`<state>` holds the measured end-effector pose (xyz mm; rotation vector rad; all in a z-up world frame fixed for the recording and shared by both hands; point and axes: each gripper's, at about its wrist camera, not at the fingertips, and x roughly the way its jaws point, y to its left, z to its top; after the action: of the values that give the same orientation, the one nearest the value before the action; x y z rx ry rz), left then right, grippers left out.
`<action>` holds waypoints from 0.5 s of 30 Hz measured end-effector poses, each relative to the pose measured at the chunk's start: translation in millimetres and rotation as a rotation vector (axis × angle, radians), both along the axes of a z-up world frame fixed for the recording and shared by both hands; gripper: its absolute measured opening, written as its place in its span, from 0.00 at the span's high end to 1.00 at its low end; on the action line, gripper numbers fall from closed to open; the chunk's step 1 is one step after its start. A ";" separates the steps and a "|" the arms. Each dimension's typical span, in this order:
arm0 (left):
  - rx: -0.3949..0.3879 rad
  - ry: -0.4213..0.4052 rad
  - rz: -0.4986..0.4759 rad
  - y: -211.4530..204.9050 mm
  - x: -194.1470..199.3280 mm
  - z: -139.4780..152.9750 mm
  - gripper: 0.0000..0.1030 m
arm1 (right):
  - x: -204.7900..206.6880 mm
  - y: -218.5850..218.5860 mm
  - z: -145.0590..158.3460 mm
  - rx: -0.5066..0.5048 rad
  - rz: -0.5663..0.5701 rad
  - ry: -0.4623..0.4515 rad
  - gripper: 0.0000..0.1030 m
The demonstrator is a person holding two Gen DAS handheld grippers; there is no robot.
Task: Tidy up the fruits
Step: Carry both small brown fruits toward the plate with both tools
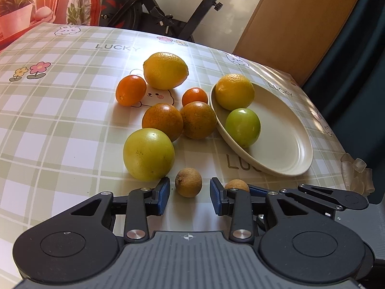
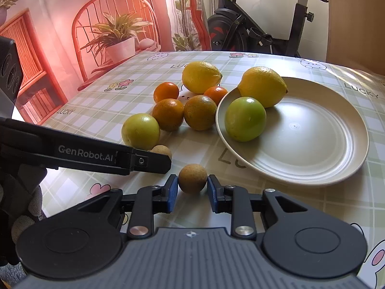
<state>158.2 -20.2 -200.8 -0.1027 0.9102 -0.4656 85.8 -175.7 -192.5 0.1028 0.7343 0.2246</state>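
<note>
Scene: a table under a green checked cloth carries loose fruit and a cream plate near its right edge.
Right gripper: its blue pads are pressed against a small brown fruit near the table's front edge, pinching it, apparently to carry it to the plate just beyond.
Left gripper: jaws spread apart around a second small brown fruit without pressing on it; the fruit sits on the cloth between the pads.
On the plate: a lemon and a green fruit lie against its left rim, likely the sorting begun.
Still on the cloth: another lemon, four oranges and a large yellow-green fruit, clustered just left of the plate, towards the table's middle.
Writing: "LUCKY" repeats across the cloth, among rabbits and flowers; the left gripper's arm reads "GenRobot.AI".
Background: an exercise bike and a printed backdrop of a chair and potted plant stand beyond the far edge.
</note>
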 end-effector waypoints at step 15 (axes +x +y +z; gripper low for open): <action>0.000 -0.048 0.001 4.6 -14.0 7.1 0.75 | -0.8 -4.1 0.1 0.016 -0.005 -0.005 0.72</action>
<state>144.3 -15.6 -193.8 -0.0914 0.8630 -0.4650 85.0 -179.8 -192.4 0.1189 0.7276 0.2263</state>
